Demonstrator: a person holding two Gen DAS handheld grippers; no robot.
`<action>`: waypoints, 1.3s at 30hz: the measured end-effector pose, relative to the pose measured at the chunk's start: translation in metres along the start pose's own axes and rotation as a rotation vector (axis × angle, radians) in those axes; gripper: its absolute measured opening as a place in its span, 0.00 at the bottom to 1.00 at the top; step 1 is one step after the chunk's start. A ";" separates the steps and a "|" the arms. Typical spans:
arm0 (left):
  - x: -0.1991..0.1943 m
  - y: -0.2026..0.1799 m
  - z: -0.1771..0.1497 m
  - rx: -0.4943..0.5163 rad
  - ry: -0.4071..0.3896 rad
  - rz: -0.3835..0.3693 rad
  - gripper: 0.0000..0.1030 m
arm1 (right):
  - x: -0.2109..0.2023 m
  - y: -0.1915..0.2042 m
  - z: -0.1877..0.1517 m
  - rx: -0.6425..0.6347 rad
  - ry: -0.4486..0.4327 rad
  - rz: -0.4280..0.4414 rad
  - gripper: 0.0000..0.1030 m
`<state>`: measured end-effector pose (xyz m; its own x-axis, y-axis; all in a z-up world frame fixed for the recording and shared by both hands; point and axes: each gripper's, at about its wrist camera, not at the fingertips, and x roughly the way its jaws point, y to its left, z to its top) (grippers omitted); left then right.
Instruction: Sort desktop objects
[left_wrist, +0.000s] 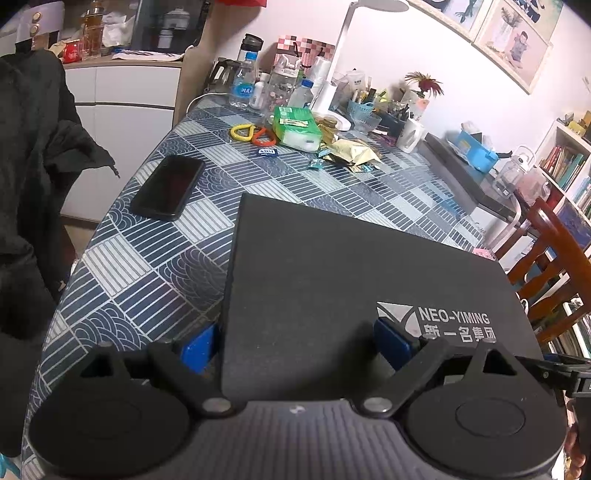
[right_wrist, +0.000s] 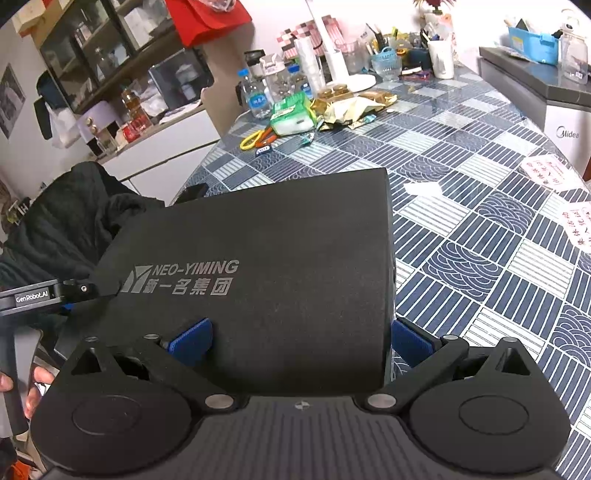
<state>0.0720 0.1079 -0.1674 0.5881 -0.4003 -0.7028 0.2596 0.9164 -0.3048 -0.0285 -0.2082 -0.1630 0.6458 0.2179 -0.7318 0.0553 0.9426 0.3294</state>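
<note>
A large black box printed NEO-YIMING fills the near part of the patterned table. My left gripper is open wide over the box's near left corner. Its left pad stands beside the box's left edge and its right pad shows over the top. My right gripper is open wide at the near right corner, with the right pad beside the right face and the left pad over the top. The left gripper also shows in the right wrist view, touching the box's left corner. A hand holds its handle.
A black phone lies left of the box. Behind are a green tissue pack, yellow and orange loops, snack wrappers, bottles and a mug. Paper notes lie right. A jacket hangs left, a wooden chair stands right.
</note>
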 end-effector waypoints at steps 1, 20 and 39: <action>0.001 0.000 0.000 -0.001 0.001 0.000 1.00 | 0.001 0.000 0.000 -0.002 0.002 -0.002 1.00; 0.011 0.002 -0.006 -0.006 0.011 0.012 1.00 | 0.012 -0.005 -0.002 -0.013 0.028 -0.009 1.00; 0.015 0.000 -0.011 0.002 -0.005 0.025 1.00 | 0.018 -0.012 -0.007 -0.002 0.022 0.000 1.00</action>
<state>0.0725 0.1020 -0.1849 0.5984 -0.3773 -0.7067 0.2463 0.9261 -0.2859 -0.0233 -0.2135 -0.1840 0.6286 0.2230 -0.7451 0.0541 0.9431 0.3279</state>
